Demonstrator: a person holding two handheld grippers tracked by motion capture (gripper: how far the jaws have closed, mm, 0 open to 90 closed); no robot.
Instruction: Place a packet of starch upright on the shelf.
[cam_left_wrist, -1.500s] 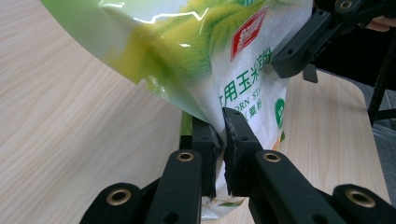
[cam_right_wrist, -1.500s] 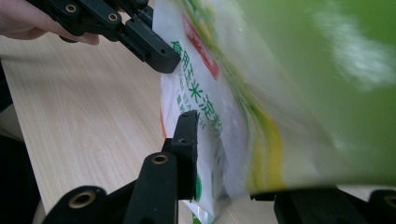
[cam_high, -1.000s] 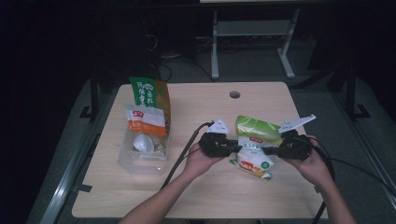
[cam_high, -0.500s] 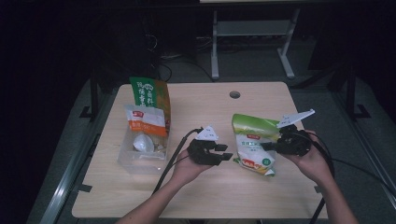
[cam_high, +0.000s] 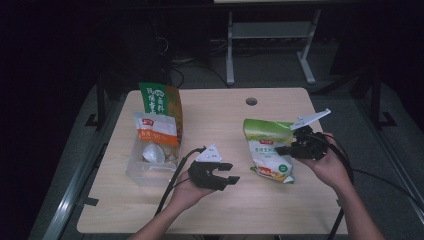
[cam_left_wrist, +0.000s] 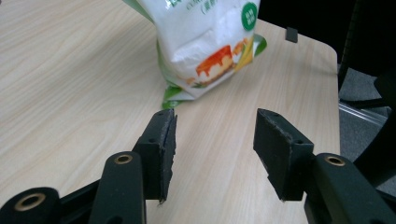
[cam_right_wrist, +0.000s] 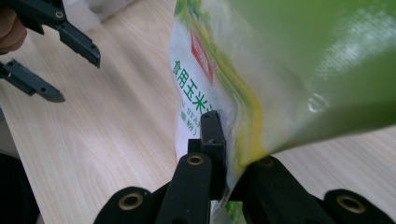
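Note:
A green and white pouch of starch (cam_high: 266, 150) stands tilted on the wooden table (cam_high: 220, 120), right of centre. My right gripper (cam_high: 281, 149) is shut on its right edge; in the right gripper view the jaws (cam_right_wrist: 231, 140) pinch the pouch's (cam_right_wrist: 261, 60) seam. My left gripper (cam_high: 231, 173) sits to the left of the pouch, apart from it. Its jaws have just been opening and nothing is between them. In the left gripper view the gripper (cam_left_wrist: 215, 116) points at the pouch's lower end (cam_left_wrist: 210, 37). The left gripper (cam_right_wrist: 70, 70) also shows at the top left of the right gripper view.
A clear plastic box (cam_high: 145, 170) stands at the table's left, with a white and orange bag (cam_high: 155, 131) and a taller green and orange bag (cam_high: 161, 102) leaning in it. A cable hole (cam_high: 251, 101) sits near the far edge. Bare wood lies between the box and the pouch.
The left gripper let go of the pouch, opened and drew away to the left and nearer the front edge. The right gripper kept its hold and raised the pouch a little.

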